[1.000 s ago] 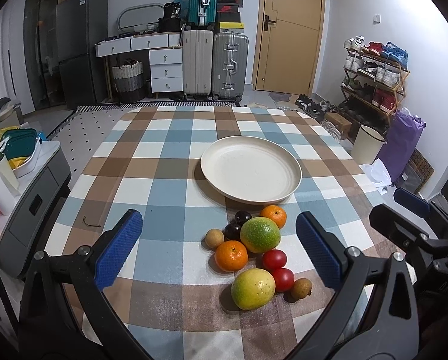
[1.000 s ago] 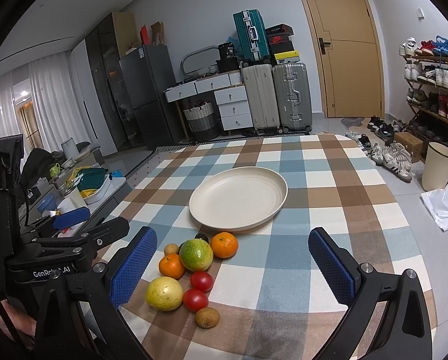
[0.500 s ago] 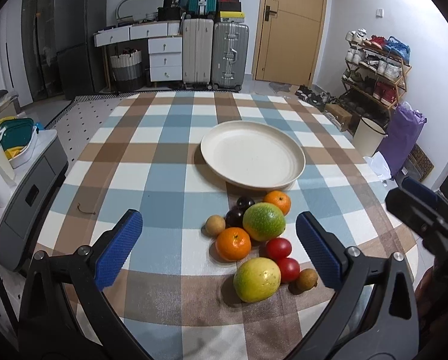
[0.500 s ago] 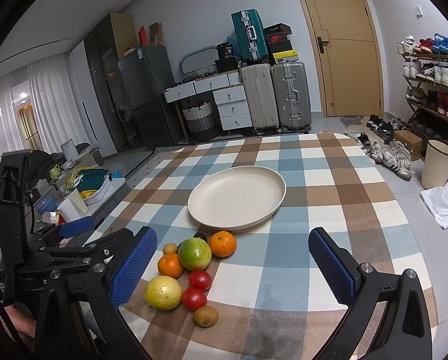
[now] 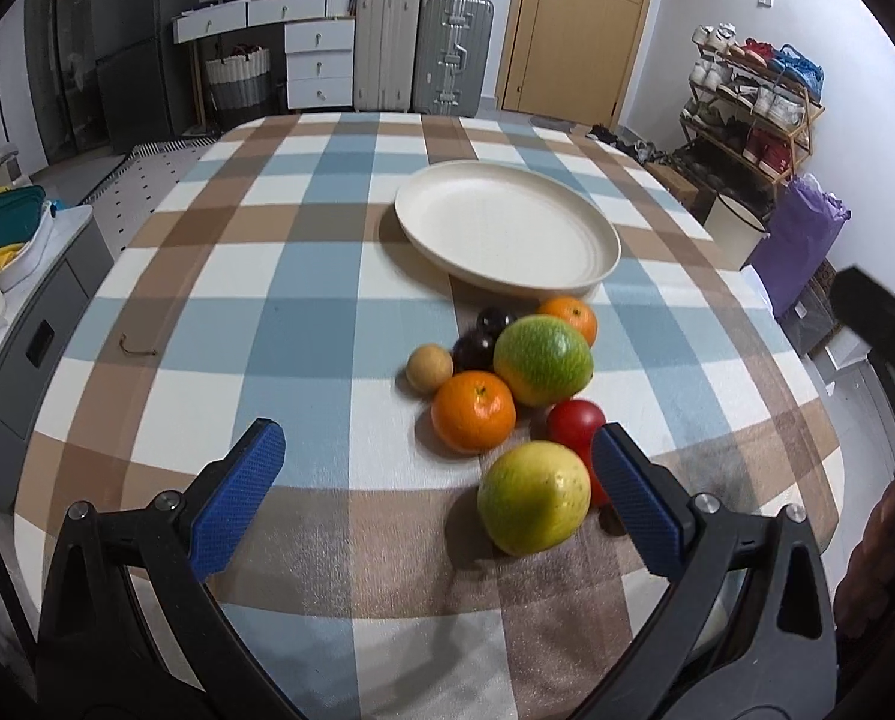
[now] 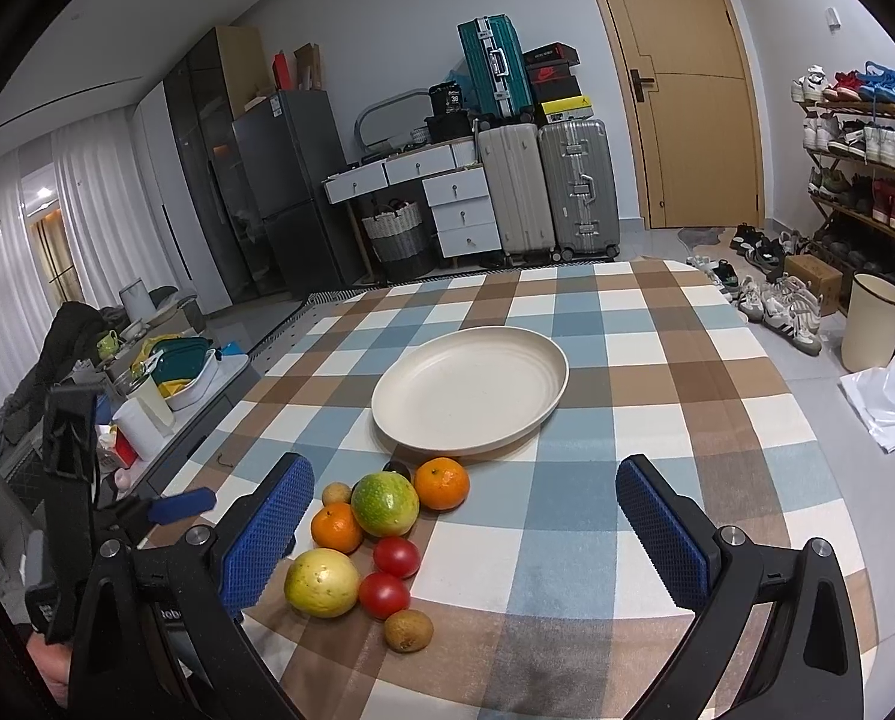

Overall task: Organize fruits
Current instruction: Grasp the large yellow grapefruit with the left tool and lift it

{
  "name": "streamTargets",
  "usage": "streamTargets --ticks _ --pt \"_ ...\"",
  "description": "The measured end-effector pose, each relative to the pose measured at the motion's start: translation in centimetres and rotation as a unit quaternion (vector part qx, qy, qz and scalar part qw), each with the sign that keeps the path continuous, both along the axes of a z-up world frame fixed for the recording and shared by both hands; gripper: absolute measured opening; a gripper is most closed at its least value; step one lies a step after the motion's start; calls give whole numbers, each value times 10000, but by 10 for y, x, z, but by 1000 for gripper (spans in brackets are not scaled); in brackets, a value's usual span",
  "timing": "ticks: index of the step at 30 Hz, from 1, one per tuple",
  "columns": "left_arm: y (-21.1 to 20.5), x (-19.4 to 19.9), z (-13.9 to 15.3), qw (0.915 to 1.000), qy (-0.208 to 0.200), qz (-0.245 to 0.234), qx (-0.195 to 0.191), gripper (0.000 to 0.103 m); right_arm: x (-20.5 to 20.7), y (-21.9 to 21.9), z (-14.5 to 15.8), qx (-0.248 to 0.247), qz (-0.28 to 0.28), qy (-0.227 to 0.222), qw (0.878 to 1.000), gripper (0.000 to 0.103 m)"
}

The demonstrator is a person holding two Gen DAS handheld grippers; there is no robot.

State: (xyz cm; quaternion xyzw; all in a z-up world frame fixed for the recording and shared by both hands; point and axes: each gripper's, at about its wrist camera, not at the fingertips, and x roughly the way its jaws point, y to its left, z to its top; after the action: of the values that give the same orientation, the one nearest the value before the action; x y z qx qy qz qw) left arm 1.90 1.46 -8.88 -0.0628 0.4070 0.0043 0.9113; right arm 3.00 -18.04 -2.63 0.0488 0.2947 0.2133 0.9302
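Observation:
A cluster of fruit lies on the checked tablecloth in front of an empty cream plate. It holds a yellow-green fruit, a green-orange fruit, two oranges, two red tomatoes, dark plums and small brown fruits. My left gripper is open, low over the table, the yellow-green fruit just inside its right finger. My right gripper is open and empty above the table's near edge.
The table edge curves close on the left and right. A grey side cabinet with tubs stands to the left. A bin, a shoe rack and suitcases stand beyond the table.
My left gripper has moved forward and down towards the fruit cluster, so the yellow-green fruit now sits between its fingers. The right gripper has barely moved.

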Motion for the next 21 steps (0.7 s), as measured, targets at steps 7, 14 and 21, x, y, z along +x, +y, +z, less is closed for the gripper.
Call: streamTargets --ticks 7,14,21 --pt "-7 5 -17 9992 287 -212 -177 102 -1 -1 -2 6 -1 20 10000 103" --pt "-14 11 -33 9981 480 -319 -198 97 0 -2 -2 11 -10 28 10000 103" --pt "-16 13 -42 9941 640 -609 -635 74 1 -3 -4 11 -19 44 10000 103"
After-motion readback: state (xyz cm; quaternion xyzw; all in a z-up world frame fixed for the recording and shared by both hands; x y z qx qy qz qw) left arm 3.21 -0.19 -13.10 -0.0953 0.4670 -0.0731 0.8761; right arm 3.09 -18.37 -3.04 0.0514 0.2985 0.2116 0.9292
